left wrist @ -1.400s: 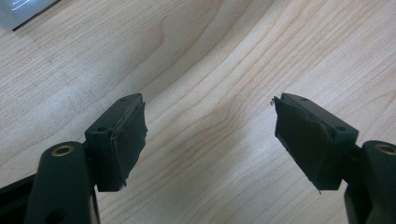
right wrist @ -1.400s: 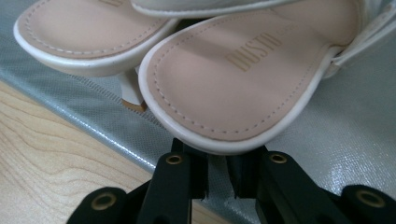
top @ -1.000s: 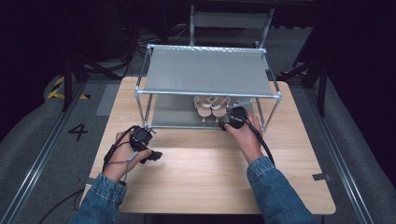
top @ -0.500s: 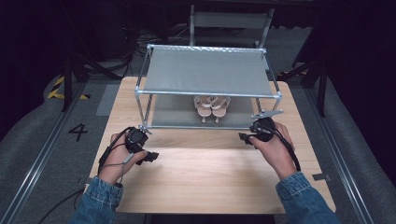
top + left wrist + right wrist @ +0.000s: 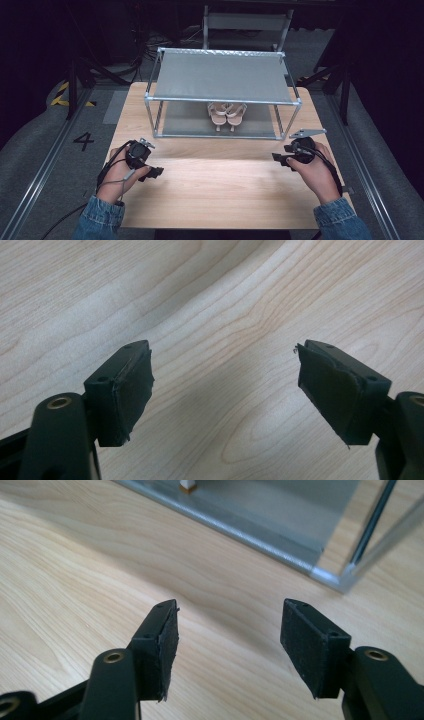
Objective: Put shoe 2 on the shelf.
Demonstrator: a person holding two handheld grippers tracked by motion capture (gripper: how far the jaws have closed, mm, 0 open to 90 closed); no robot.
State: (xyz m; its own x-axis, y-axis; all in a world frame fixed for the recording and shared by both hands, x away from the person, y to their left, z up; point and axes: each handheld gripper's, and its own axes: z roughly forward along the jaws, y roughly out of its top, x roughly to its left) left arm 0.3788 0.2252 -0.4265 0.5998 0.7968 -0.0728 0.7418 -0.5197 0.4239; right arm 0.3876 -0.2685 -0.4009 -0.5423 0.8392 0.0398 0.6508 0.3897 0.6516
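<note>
Sandals (image 5: 227, 114) on lower shelf, toes away (both claws empty).

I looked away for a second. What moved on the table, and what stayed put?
The right gripper pulled back from the sandals on the rack's lower shelf to the table's right side, jaws open and empty. The sandals stayed on the shelf. The left gripper barely moved, open over bare wood.

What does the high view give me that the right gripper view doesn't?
High view alone: the whole rack, the pair of sandals on its lower shelf, both hands, and the left gripper over bare table. Right gripper view alone: the right gripper close up, jaws apart and holding nothing. Both: the wooden table and the rack's front rail.
</note>
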